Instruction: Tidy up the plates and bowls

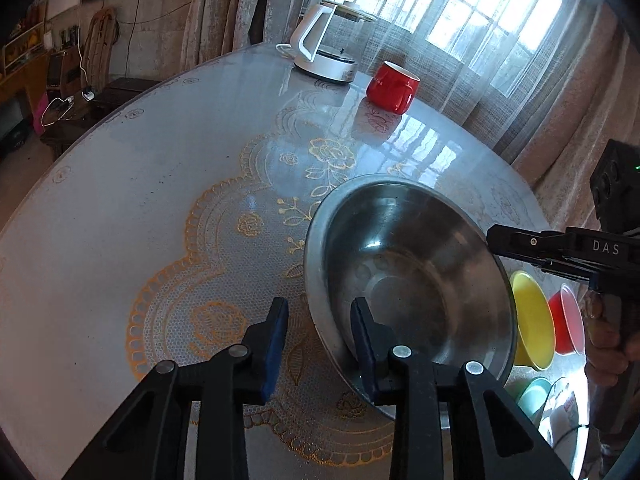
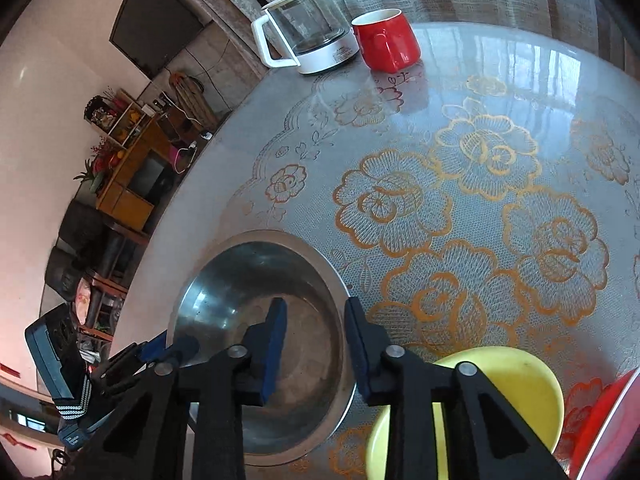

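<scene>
A steel bowl sits on the round, lace-patterned table. My left gripper straddles the bowl's near rim, one finger outside and the other against the inner wall, with a gap still showing. My right gripper straddles the opposite rim the same way, its outer pad at the rim's edge. In the left wrist view the right gripper meets the far rim. In the right wrist view the left gripper meets the left rim. A yellow bowl lies beside the steel one.
A red mug and a white-based glass kettle stand at the far edge near the window. Beyond the yellow bowl are a red bowl and a pale green bowl. A hand holds the right gripper.
</scene>
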`<state>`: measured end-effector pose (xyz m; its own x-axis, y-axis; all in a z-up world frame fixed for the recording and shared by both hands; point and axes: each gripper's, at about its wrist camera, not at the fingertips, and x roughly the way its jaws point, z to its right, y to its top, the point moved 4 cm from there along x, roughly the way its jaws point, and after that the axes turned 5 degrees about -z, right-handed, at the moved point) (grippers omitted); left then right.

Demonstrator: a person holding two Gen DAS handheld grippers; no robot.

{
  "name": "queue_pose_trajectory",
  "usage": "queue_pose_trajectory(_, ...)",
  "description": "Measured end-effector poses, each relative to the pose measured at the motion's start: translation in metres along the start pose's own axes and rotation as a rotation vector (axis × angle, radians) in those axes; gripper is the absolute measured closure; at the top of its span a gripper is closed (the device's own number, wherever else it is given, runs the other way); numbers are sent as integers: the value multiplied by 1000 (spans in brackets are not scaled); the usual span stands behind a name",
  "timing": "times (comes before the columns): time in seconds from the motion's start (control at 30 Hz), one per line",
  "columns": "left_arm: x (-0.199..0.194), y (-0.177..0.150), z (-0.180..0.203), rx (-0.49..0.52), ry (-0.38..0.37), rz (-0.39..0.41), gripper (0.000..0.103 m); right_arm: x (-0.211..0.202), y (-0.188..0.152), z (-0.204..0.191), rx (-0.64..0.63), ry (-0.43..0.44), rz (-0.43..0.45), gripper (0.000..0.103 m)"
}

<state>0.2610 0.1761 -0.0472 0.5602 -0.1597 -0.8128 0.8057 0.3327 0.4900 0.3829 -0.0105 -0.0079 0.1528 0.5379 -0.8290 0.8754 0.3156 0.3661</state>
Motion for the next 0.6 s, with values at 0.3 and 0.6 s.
queue_pose_trajectory(0.3, -19, -19, -9, -52, -60, 46, 76, -13, -32, -30, -22, -92, 113, 80)
queue_pose_trajectory(0.6, -30, -19, -17, -56, -46, 38, 73, 4, -14, -18, 35, -212, 61, 71)
